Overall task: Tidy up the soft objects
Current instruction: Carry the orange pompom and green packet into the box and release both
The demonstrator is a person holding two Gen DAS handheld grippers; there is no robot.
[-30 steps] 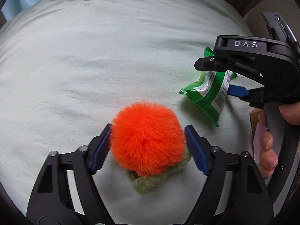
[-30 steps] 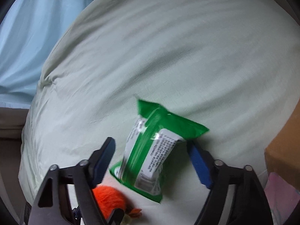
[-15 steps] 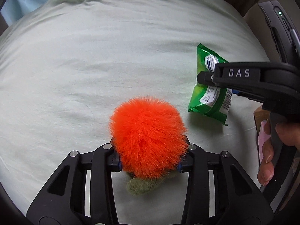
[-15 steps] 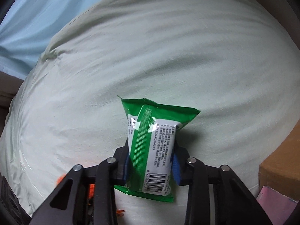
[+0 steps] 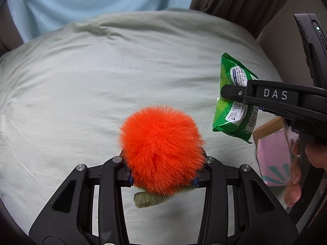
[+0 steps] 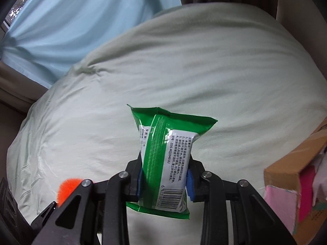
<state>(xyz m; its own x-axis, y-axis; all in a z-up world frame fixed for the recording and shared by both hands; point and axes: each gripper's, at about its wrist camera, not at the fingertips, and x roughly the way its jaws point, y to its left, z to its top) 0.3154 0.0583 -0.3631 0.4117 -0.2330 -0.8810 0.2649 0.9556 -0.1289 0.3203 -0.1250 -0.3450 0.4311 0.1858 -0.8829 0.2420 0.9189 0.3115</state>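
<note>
My left gripper (image 5: pixel 162 180) is shut on a fluffy orange plush ball (image 5: pixel 161 149) with a green plush base (image 5: pixel 147 201), held above the pale green bedding (image 5: pixel 102 81). My right gripper (image 6: pixel 165 180) is shut on a green wet-wipes pack (image 6: pixel 166 159) and holds it upright above the bedding (image 6: pixel 224 71). The pack also shows in the left wrist view (image 5: pixel 235 102), to the right of the ball, clamped by the right gripper (image 5: pixel 229 91). A bit of the orange ball (image 6: pixel 66 189) shows at the lower left of the right wrist view.
A cardboard box with pink contents (image 6: pixel 296 183) stands at the right edge of the bed; it also shows in the left wrist view (image 5: pixel 271 153). A light blue curtain (image 6: pixel 71 20) and brown curtain (image 5: pixel 235 0) hang behind the bed.
Both grippers closed on their objects, the left on the orange ball and the right on the wipes pack, then lifted them off the bedding. The curtains have come into view.
</note>
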